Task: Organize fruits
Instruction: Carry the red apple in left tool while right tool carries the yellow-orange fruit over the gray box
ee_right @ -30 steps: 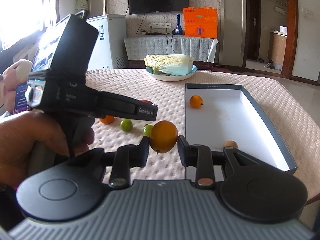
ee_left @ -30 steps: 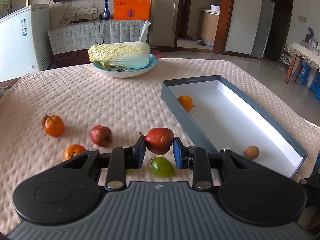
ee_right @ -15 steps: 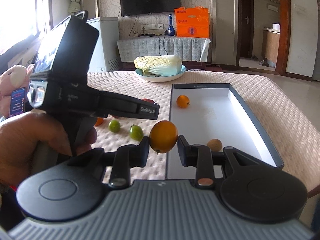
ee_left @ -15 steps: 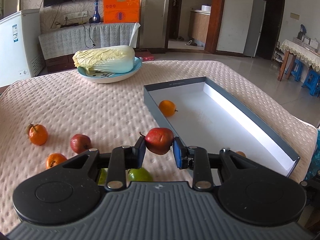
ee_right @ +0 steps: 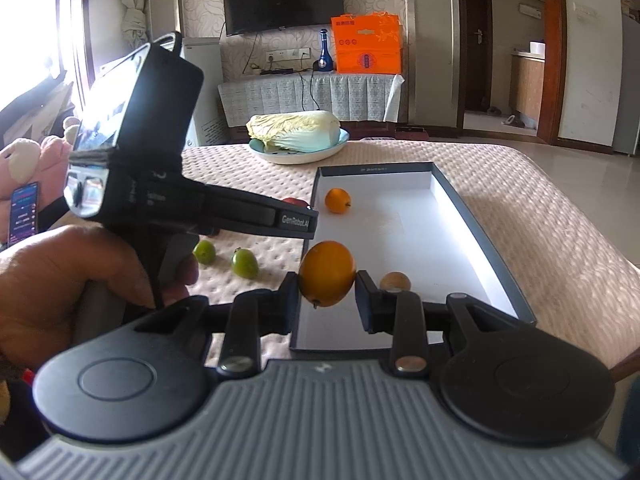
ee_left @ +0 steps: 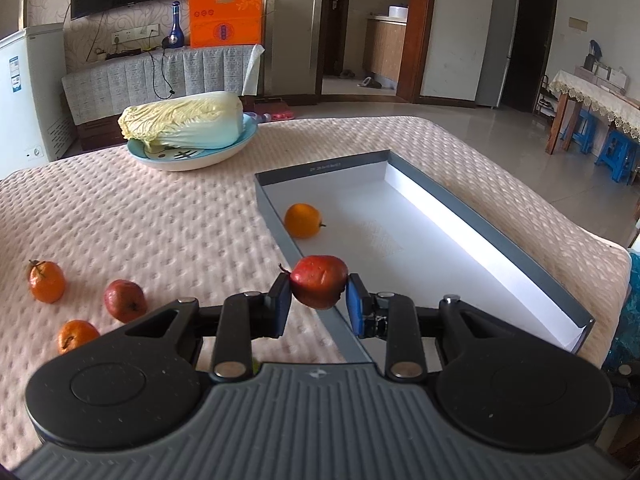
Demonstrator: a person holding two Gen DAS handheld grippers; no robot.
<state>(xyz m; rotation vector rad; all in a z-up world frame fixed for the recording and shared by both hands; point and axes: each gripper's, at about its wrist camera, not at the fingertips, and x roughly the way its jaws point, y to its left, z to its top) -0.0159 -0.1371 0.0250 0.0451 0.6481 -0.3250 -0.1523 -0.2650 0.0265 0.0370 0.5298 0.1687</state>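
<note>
Red and slightly wrinkled, the apple [ee_left: 319, 281] sits pinched across its middle in the left hand-held gripper [ee_left: 319, 304], above the grey box's [ee_left: 496, 236] near wall. The right hand-held gripper [ee_right: 327, 300] clamps a smooth orange [ee_right: 327, 273] likewise. Both fruits look light, firm, roll-prone; gentle release suits.

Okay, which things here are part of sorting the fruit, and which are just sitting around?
Job: red fruit in left gripper, orange in right gripper, box, loose fruit.
Bystanders: cabbage, plate.
</note>
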